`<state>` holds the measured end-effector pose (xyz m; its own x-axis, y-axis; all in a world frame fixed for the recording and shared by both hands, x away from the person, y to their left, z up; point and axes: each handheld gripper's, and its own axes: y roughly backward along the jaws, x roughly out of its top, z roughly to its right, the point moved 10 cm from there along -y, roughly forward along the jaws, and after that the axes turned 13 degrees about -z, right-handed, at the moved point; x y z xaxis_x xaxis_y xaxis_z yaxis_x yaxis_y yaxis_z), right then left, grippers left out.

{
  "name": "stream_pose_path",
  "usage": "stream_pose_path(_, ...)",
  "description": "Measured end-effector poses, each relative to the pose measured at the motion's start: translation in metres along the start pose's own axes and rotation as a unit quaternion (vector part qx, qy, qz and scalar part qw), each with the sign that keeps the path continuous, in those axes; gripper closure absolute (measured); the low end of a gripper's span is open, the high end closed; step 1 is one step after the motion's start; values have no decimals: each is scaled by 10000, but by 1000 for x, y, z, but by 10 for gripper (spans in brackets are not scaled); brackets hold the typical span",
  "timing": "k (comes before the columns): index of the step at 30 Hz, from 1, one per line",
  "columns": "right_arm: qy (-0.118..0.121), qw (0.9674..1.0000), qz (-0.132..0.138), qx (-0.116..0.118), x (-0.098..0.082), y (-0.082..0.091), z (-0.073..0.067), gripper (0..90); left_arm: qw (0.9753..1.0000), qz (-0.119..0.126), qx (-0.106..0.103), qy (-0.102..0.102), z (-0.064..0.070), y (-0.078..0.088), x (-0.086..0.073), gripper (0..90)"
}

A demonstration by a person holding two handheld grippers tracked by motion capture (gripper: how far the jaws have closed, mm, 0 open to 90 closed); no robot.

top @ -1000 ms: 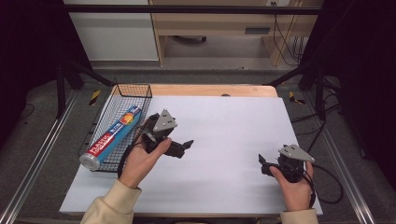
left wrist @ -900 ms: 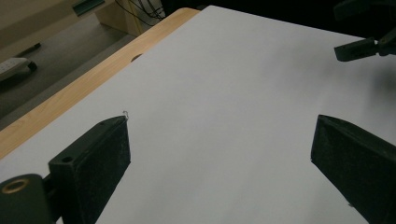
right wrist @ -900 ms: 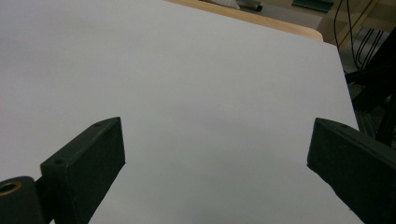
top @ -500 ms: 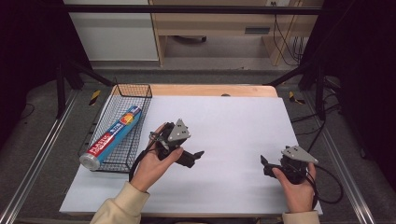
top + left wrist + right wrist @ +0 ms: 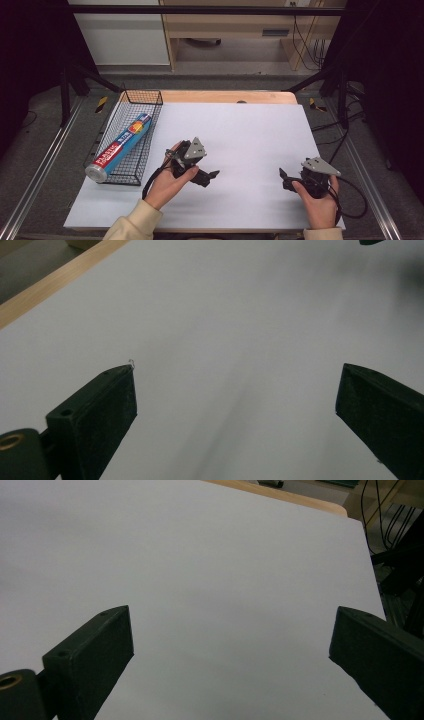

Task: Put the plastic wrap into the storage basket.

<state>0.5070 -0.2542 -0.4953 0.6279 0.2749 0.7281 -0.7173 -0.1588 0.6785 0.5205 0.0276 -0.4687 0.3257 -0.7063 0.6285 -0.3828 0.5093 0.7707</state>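
Note:
A black wire basket (image 5: 107,134) stands at the table's left edge with a blue and red roll of plastic wrap (image 5: 119,147) lying in it. My left gripper (image 5: 211,176) hovers low over the white table cover (image 5: 250,135), right of the basket, and points right. Its jaws stand wide open with nothing between them, and in the left gripper view the gripper (image 5: 235,390) looks onto bare white cover. My right gripper (image 5: 283,179) rests near the front right of the table, pointing left. It is open too, and the right gripper view has that gripper (image 5: 232,630) over bare cover.
The wooden table edge (image 5: 225,96) runs along the back of the cover. Metal rails (image 5: 45,165) flank the table. Cables (image 5: 345,195) trail from the right gripper near the front right corner. A wooden desk and more cables stand on the floor beyond.
My left gripper has moved right and toward me, away from the basket, over the last second. The right gripper has barely shifted.

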Motion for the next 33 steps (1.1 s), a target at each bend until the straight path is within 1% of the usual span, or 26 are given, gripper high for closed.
stream_pose_path(3, -9, 10000, -11, -1, -1, 0, 0, 43, 10000, -23, -12, 51, -1, -4, -6, 30)
stream_pose_path(14, 13, 10000, -62, 14, -3, -1, -1, 44, 9998, -148, -45, 140, -6, -19, -29, 31)
stream_pose_path(18, 5, 10000, -79, 23, -4, -1, -2, 44, 9997, -173, -60, 159, -7, -22, -36, 31)
stream_pose_path(20, 8, 10000, -91, 25, -5, -1, -2, 44, 9996, -198, -34, 183, -8, -24, -40, 31)
stream_pose_path(21, 7, 10000, -90, 28, -5, -1, -2, 44, 9995, -215, -63, 200, -9, -24, -42, 31)
stream_pose_path(26, 7, 9999, -134, 61, -7, -2, -3, 45, 9991, -330, -23, 249, -13, -27, -53, 31)
stream_pose_path(29, -20, 9998, -147, 111, -7, -3, -4, 45, 9990, -352, 5, 290, -16, -27, -57, 32)
stream_pose_path(33, -22, 9997, -178, 165, -8, -4, -6, 45, 9985, -401, 45, 383, -21, -28, -65, 32)
